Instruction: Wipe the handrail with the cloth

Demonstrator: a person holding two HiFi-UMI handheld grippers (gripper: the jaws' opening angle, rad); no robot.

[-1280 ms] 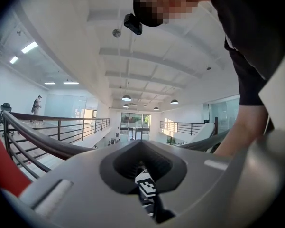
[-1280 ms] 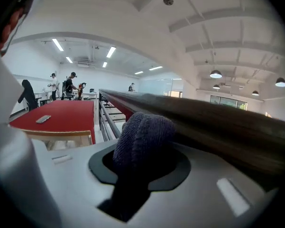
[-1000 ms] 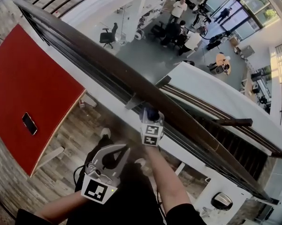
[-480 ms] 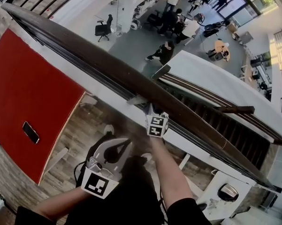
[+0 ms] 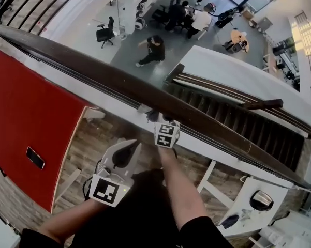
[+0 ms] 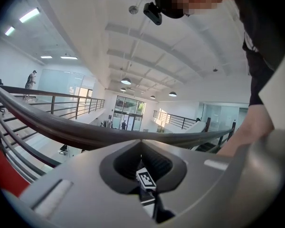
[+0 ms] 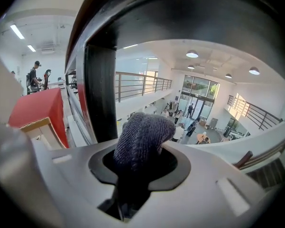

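Observation:
The dark brown handrail point(image 5: 114, 79) runs from upper left to lower right across the head view. My right gripper point(image 5: 163, 120) is shut on a dark grey knitted cloth point(image 5: 156, 116) and holds it against the rail's near side, beside a metal bracket point(image 5: 143, 108). In the right gripper view the cloth point(image 7: 143, 127) bulges out between the jaws of the right gripper point(image 7: 141, 148), just under the handrail point(image 7: 189, 18) and next to a black post point(image 7: 99, 94). My left gripper point(image 5: 137, 145) hangs lower, shut and holding nothing. From the left gripper point(image 6: 141, 140) the handrail point(image 6: 80, 133) shows ahead.
A red table point(image 5: 26, 112) with a phone point(image 5: 35, 157) stands at the left. Beyond the rail is a drop to a lower floor with several people point(image 5: 152, 48) and an office chair point(image 5: 102, 33). A staircase point(image 5: 233, 112) descends at the right. A white table point(image 5: 248, 195) stands at the lower right.
My head view has swung, so the rail lies flatter in the picture. The right gripper stays at the rail by the bracket with the cloth. Below, a person has walked left.

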